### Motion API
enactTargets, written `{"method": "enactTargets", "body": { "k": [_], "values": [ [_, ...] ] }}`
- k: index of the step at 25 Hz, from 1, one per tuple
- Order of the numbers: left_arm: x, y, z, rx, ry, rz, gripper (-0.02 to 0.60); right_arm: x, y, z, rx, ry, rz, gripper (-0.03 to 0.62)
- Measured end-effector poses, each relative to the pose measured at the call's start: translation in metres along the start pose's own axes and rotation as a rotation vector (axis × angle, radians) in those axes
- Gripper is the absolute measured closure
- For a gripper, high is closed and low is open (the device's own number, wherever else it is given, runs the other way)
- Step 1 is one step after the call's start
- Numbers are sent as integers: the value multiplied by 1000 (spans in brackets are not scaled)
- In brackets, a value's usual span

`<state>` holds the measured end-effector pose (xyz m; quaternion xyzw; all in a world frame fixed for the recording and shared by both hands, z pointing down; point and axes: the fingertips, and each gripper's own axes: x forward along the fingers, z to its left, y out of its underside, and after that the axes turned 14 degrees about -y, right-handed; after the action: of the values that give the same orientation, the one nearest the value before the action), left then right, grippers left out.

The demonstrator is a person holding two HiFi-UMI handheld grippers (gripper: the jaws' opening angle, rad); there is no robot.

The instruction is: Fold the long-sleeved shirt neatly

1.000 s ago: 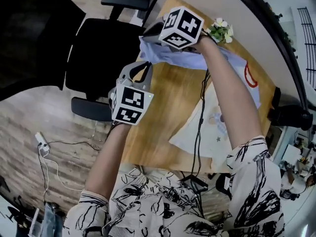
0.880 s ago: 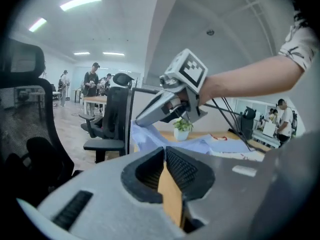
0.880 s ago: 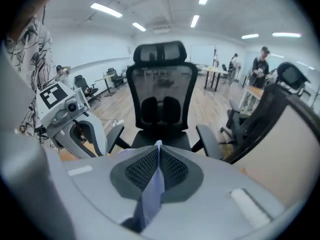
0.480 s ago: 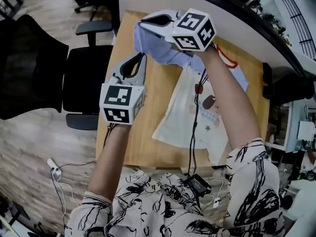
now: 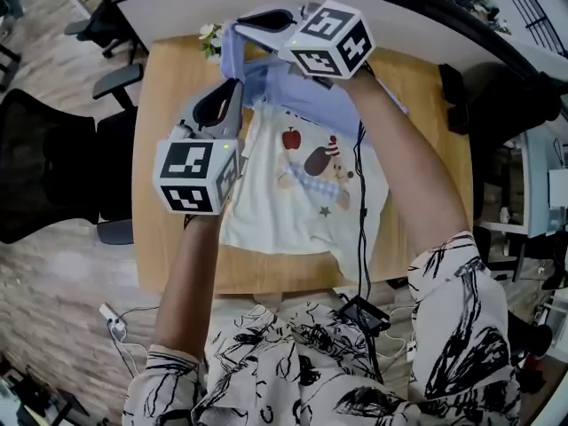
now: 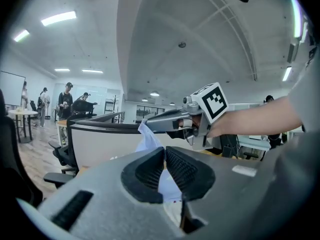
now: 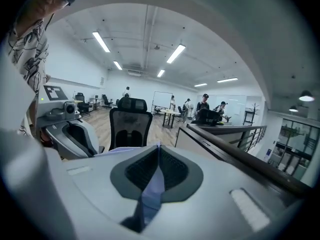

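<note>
While both pairs of jaws were clenched, each gripped a pinch of pale blue cloth: the left gripper squeezed it between its ribbed pads, and the right gripper had a strip of it trailing out from between its own. That cloth belonged to the upper part of the long-sleeved shirt, lifted off the wooden counter at its far side (the right gripper was the farther one from the person). Nearer the person, the shirt's white front, printed with a cartoon figure, lay flat on the counter. A black cable ran along the right arm above it. A small bunch of flowers sat at the counter's far left corner, and a black office chair stood to the left.
</note>
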<state>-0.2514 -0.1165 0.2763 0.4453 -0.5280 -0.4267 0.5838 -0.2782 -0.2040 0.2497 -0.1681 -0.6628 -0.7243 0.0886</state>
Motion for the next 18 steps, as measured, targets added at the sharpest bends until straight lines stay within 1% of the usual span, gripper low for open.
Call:
{"method": "enactTargets", "body": {
  "k": [4, 6, 11, 14, 18],
  "values": [
    [20, -14, -61, 40, 18, -20, 561, -70, 12, -10, 6, 72, -36, 571],
    [31, -20, -95, 46, 33, -27, 561, -107, 23, -15, 16, 105, -48, 571],
    [54, -16, -192, 80, 118, -13, 560, -199, 67, -20, 59, 177, -66, 571],
    [67, -1, -241, 104, 164, 15, 561, -246, 103, -19, 88, 222, -57, 571],
    [83, 46, -297, 149, 214, 113, 560, -288, 176, -9, 183, 248, -22, 569]
  ]
}}
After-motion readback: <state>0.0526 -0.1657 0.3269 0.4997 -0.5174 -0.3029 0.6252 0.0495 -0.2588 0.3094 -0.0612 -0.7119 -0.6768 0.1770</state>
